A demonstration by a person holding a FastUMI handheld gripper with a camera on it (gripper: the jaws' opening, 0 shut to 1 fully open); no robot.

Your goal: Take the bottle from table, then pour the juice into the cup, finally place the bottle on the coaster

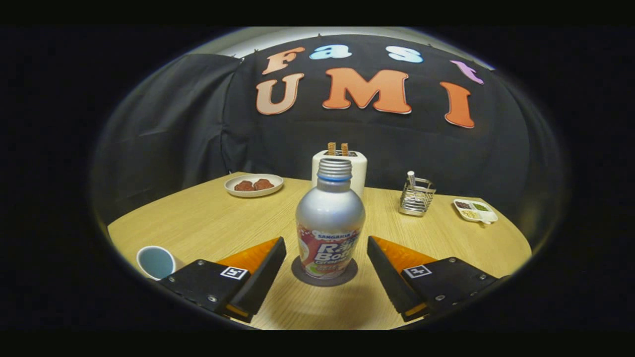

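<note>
Silver bottle [330, 223] is standing upright on the dark coaster [324, 275], uncapped, and I'm judging the placing step as done or nearly so. My gripper [326, 265] is sitting level, fingers spread wide either side of the bottle, touching nothing. Next I'd be backing straight off without clipping it. Left of the bottle, beside my left finger, the cup [155, 262] is lying tipped.

The bottle [330, 218] looks like brushed, satiny metal with a glossy printed wrap low down, standing on a matt dark coaster [324, 278]. The desk [213, 223] is pale wood grain, smooth. The caddy [417, 197] is shiny wire metal, the plate [254, 184] glazed, the booth wall dull cloth
</note>
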